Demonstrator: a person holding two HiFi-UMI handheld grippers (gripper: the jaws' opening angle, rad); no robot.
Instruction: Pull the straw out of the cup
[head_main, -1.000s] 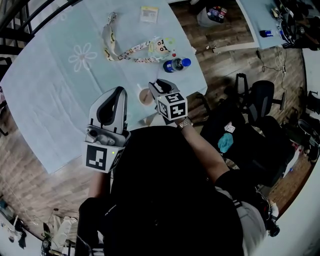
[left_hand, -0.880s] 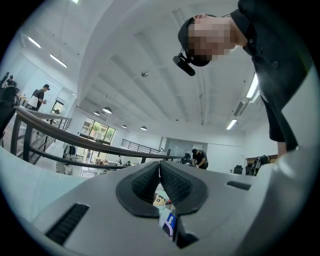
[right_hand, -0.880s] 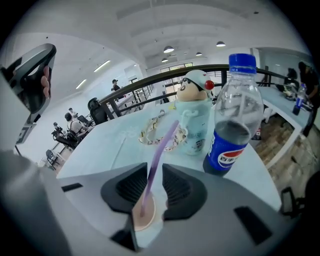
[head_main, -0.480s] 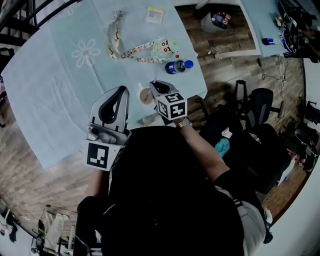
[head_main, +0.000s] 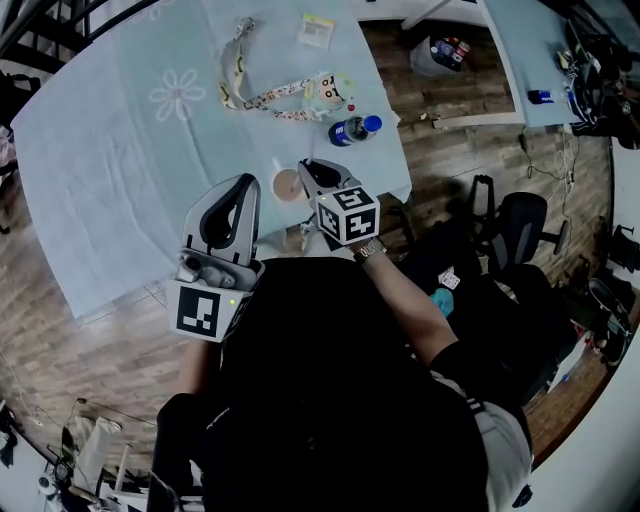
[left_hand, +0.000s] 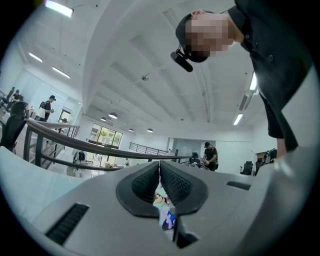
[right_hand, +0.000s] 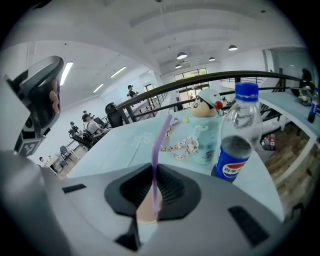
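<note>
1. first, the right gripper (right_hand: 154, 186): its jaws are closing, with the purple straw (right_hand: 159, 150) standing upright between the ribbed pads, both pads against it.
2. straw runs up past the jaws, leaning a little right at its top; its lower end drops toward the light brown drink in the cup (head_main: 288, 186). cannot tell if the tip is dipped in.
3. cup sits on the pale blue tablecloth (head_main: 120, 170) near the table's near edge, directly below the right gripper's tips in the head view.
4. left gripper (left_hand: 159, 172): jaws together, pads meeting along a thin seam, nothing between them. it hangs to the left of the cup, apart from it, over the near edge of the cloth.
5. beyond the cup, toward the table's right edge: a cola bottle (right_hand: 235, 142) with a blue cap, upright, dark drink low in it.
6. just past the bottle, a mint-coloured mug (right_hand: 205, 135) topped with a cartoon figure; a patterned lanyard (head_main: 250, 98) trails from it across the cloth.
7. a white flower print (head_main: 178, 97) marks the cloth left of the lanyard; a small yellow-and-white packet (head_main: 318, 30) lies at the far edge.
</note>
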